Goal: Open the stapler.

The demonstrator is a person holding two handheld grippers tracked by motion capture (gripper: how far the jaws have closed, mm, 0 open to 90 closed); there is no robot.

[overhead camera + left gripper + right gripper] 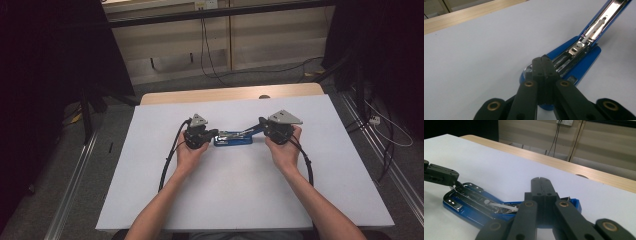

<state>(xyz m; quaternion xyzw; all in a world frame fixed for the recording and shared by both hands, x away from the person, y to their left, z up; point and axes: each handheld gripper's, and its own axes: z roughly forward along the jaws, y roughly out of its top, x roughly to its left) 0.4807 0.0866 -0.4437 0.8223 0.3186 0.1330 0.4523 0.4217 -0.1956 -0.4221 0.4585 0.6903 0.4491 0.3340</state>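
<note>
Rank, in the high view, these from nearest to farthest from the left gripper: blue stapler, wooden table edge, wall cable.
1. Blue stapler, at the left gripper jaws' tip.
2. Wooden table edge, beyond the white sheet.
3. Black wall cable, hanging farthest back.

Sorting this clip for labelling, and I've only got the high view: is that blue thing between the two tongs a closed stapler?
Observer: No. The left gripper view shows the blue metal stapler swung open, its lid raised off the base.
Operator: Anything exposed inside?
Observer: The shiny chrome staple channel lies bare along the base.
Operator: Are the tongs open?
Observer: Both are shut with nothing between the jaws. The left tongs have their tips at the channel's front end, and the right tongs are by the lid's far end.
</note>
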